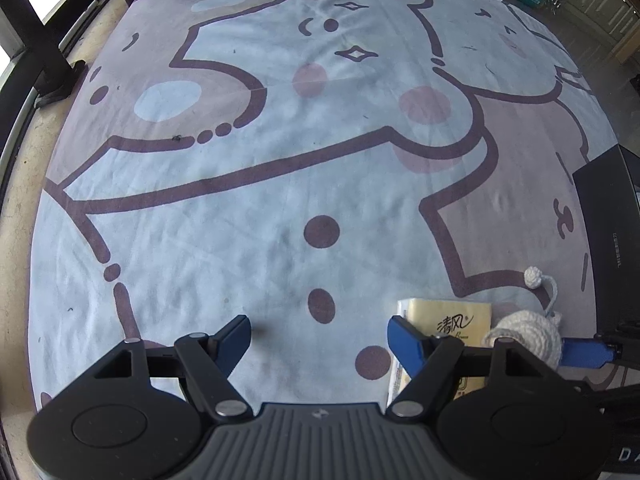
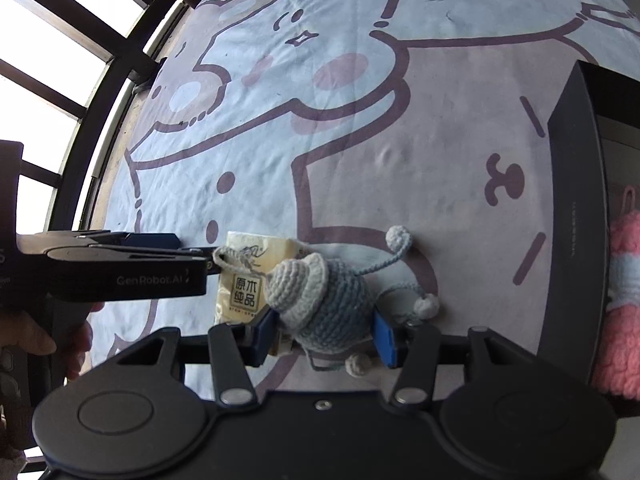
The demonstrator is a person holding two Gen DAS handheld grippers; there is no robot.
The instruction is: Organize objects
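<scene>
A grey-blue crocheted toy point(image 2: 320, 304) with pom-pom strings lies on the printed cloth point(image 2: 360, 140), partly on a yellow tissue pack point(image 2: 244, 280). My right gripper point(image 2: 326, 330) has its blue pads on both sides of the toy and is shut on it. My left gripper point(image 1: 320, 336) is open and empty, just left of the tissue pack point(image 1: 448, 320); its right finger point(image 1: 404, 340) overlaps the pack's edge. The toy shows at lower right in the left wrist view point(image 1: 528, 332).
A dark box point(image 2: 576, 216) stands at the right, with a pink fluffy item point(image 2: 620, 300) inside. Its wall shows in the left wrist view point(image 1: 608, 232). Window frames point(image 2: 60, 60) lie beyond the cloth's left edge.
</scene>
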